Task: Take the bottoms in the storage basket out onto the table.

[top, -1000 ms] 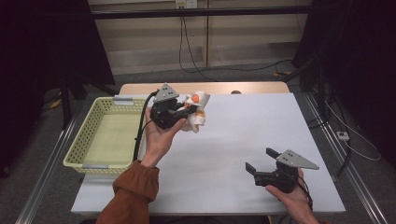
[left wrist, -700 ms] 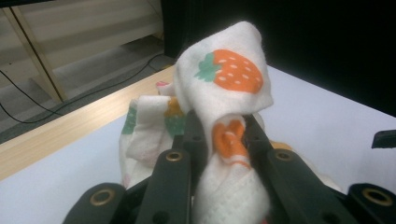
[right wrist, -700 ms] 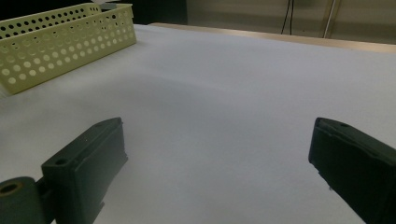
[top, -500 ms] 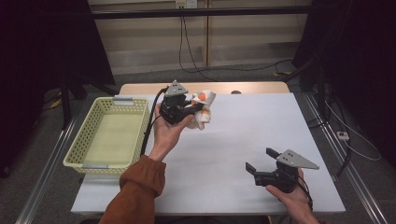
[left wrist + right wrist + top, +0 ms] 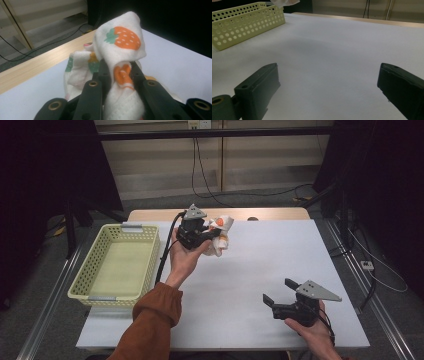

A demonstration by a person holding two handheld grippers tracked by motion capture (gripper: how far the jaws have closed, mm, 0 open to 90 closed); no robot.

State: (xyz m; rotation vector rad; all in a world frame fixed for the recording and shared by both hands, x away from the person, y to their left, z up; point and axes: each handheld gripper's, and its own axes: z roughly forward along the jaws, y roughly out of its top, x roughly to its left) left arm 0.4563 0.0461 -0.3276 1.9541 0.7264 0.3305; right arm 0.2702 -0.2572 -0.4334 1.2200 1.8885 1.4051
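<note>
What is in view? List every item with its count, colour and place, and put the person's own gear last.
Cloth: one, white with orange strawberry print, pinched in the left gripper near the table's far edge.
Basket: one, pale yellow perforated plastic, on the table's left side, nothing seen inside.
Table: one, white top with a wooden strip along the far edge.
Cables: several, dark, on the floor and wall beyond the table.
Left gripper: one, black with a grey plate on top, jaws shut on the cloth, held in the left hand with an orange sleeve.
Right gripper: one, black with a grey plate, jaws wide apart, low at the table's near right.
</note>
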